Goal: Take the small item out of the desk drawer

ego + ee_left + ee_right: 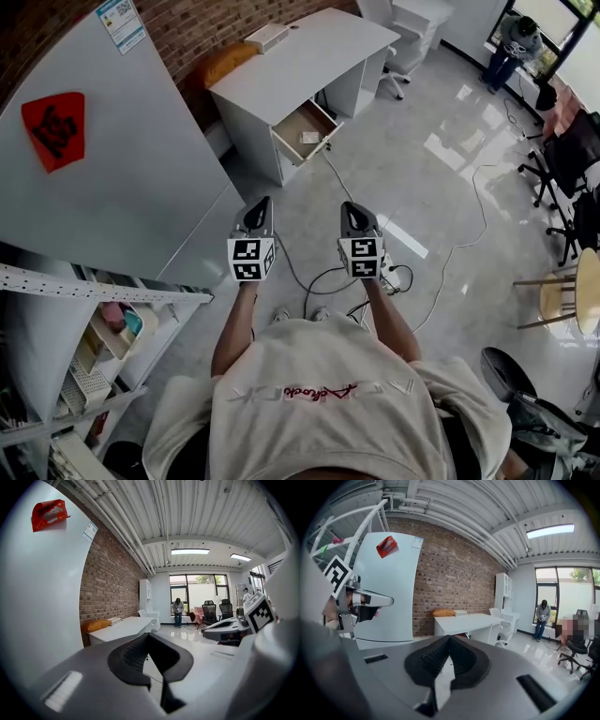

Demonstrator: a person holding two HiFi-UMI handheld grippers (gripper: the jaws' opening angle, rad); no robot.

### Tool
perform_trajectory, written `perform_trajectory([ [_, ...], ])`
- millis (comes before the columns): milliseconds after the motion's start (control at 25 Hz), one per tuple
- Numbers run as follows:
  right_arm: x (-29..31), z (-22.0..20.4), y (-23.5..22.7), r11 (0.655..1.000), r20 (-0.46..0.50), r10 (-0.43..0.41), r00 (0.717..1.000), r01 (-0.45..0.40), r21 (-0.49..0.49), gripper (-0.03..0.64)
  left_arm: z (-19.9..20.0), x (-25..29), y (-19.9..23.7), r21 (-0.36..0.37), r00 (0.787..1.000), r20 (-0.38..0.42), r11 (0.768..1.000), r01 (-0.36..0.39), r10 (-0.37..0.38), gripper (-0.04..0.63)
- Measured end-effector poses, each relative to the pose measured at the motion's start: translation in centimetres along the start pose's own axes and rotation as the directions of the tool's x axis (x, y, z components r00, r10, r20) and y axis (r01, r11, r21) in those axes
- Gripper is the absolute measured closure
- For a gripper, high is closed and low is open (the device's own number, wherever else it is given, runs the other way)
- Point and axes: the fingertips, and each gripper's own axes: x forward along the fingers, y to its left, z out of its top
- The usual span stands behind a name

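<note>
Fingers point(427, 660) together, white desk point(464, 620) beyond.

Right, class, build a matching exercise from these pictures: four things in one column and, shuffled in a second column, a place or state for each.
Things
1. white desk drawer with a wooden inside
2. orange cushion
3. red diamond-shaped paper sheet
4. left hand-held gripper

Places or states
A. stuck on the tall white cabinet
B. jaws shut, nothing between them
C. pulled open
D. beside the red brick wall

Pairs: 1-C, 2-D, 3-A, 4-B
</note>
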Motion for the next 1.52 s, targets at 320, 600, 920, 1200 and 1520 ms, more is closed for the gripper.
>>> perform_trajectory([
  [320,0.2,-1.3,-3.1,1.0,0.004,0.022,1.0,-0.022,0.005,0.606,-0.1,2.1,-2.5,0.008,1.0,-0.007,1.0,-0.014,0.014,0.586],
  [600,0.2,-2.2,-5.1,1.0,-0.002,0.024,1.0,-0.024,0.009,0.606,0.0,3.9,-4.2,0.011,1.0,-0.005,1.0,-0.007,0.007,0.588],
  [920,1.4,-2.6,-6.4,1.0,-0.014,0.017,1.0,-0.017,0.001,0.606,-0.4,6.1,-4.4,-0.002,1.0,-0.011,1.0,0.002,-0.002,0.587],
  [1200,3.6,-2.7,-7.7,1.0,-0.022,-0.003,1.0,0.003,0.003,0.606,-0.3,9.3,-3.6,-0.007,1.0,-0.004,1.0,0.026,-0.026,0.587],
  [1520,9.4,-1.9,-9.7,0.999,-0.035,-0.034,0.999,0.034,-0.012,0.606,-0.5,15.9,-1.1,-0.025,0.997,0.001,0.997,0.072,-0.072,0.588],
])
